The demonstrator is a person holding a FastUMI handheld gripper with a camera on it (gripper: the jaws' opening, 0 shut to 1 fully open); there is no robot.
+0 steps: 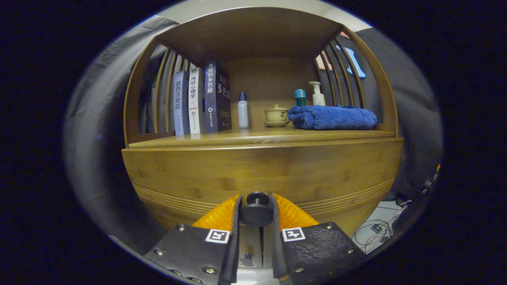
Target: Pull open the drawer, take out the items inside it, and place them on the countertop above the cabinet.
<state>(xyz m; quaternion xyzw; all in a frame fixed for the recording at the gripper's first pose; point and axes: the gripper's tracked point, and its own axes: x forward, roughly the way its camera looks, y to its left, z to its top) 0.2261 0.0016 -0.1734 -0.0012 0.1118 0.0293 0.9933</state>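
Observation:
A wooden cabinet fills the view, and its drawer front [261,174] faces me as a wide plank with grooved lines low down. A round dark knob [257,210] sticks out of the drawer front, and my gripper [256,213] is shut on it, one finger pressing each side. The drawer's inside is hidden. Above the drawer runs the countertop [253,138], a wooden shelf under a slatted hutch.
On the countertop stand three books [200,101] at the left, a white bottle [243,111], a small lidded teacup [276,115], a folded blue towel [332,117], a teal-capped bottle [300,97] and a pump bottle [317,94] behind it. Cables [374,231] lie on the floor at the right.

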